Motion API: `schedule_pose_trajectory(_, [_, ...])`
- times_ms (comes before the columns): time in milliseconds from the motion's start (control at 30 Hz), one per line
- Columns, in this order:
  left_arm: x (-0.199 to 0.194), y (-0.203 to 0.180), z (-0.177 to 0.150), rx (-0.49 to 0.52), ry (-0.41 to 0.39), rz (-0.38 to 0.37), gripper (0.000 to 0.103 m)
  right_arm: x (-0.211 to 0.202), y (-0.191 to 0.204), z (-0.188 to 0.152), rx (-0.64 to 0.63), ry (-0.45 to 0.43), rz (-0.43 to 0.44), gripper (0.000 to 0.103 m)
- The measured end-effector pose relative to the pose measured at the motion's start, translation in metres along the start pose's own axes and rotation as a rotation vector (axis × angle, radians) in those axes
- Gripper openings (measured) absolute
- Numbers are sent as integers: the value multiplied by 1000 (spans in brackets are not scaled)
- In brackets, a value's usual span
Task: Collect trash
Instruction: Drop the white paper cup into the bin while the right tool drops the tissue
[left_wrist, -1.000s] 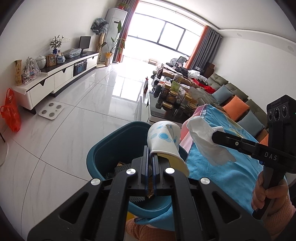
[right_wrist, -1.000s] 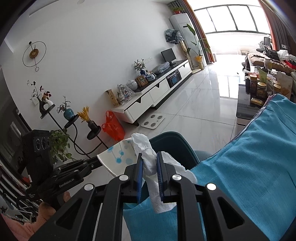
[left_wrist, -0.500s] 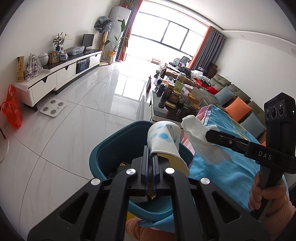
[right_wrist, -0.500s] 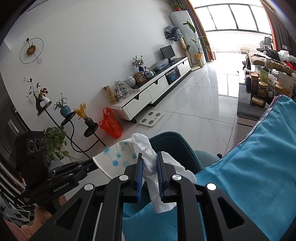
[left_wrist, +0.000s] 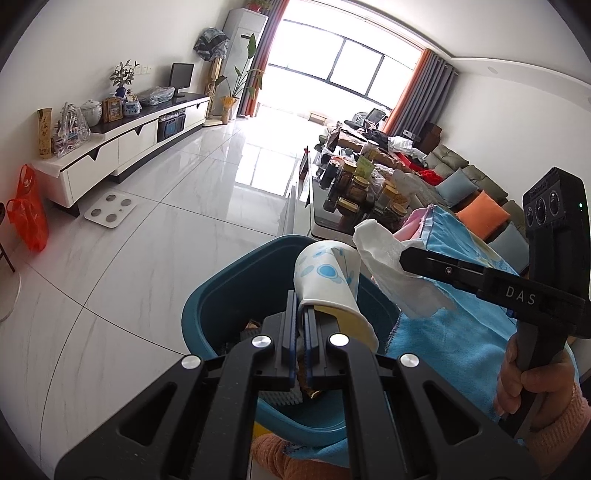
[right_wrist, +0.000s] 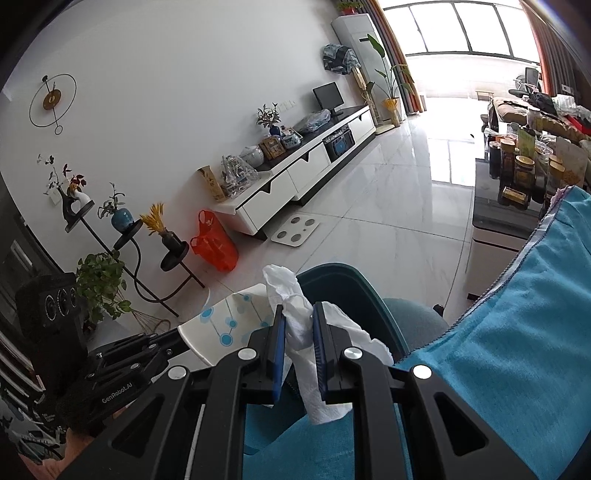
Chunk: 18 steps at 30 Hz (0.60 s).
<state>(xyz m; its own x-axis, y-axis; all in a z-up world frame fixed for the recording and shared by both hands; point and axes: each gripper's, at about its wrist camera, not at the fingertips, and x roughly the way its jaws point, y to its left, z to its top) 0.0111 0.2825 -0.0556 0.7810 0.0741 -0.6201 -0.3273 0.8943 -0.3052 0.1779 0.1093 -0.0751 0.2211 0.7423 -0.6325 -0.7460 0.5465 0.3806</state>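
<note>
Left wrist view: left gripper (left_wrist: 300, 306) pinches paper cup (left_wrist: 327, 275), right gripper (right_wrist: 298, 325) clamps tissue (right_wrist: 295, 317), teal bin (left_wrist: 240, 284) beneath jaws; release next.

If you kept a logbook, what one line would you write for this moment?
left gripper: shut on paper cup | right gripper: shut on tissue | both over teal bin | not dropped yet

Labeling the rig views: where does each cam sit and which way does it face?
Left wrist: on the left gripper, facing down the room to the window; paper cup pinched over the teal bin; the person's right hand shows.
Right wrist: on the right gripper, facing the TV cabinet; tissue clamped.
Shared: cup, tissue, bin, blue cloth, each other's gripper.
</note>
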Motion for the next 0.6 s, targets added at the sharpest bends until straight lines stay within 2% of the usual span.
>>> schedule_pose_trajectory(600, [45,4,2,-15,56,42,5,30,3,10,9,77,-25,14])
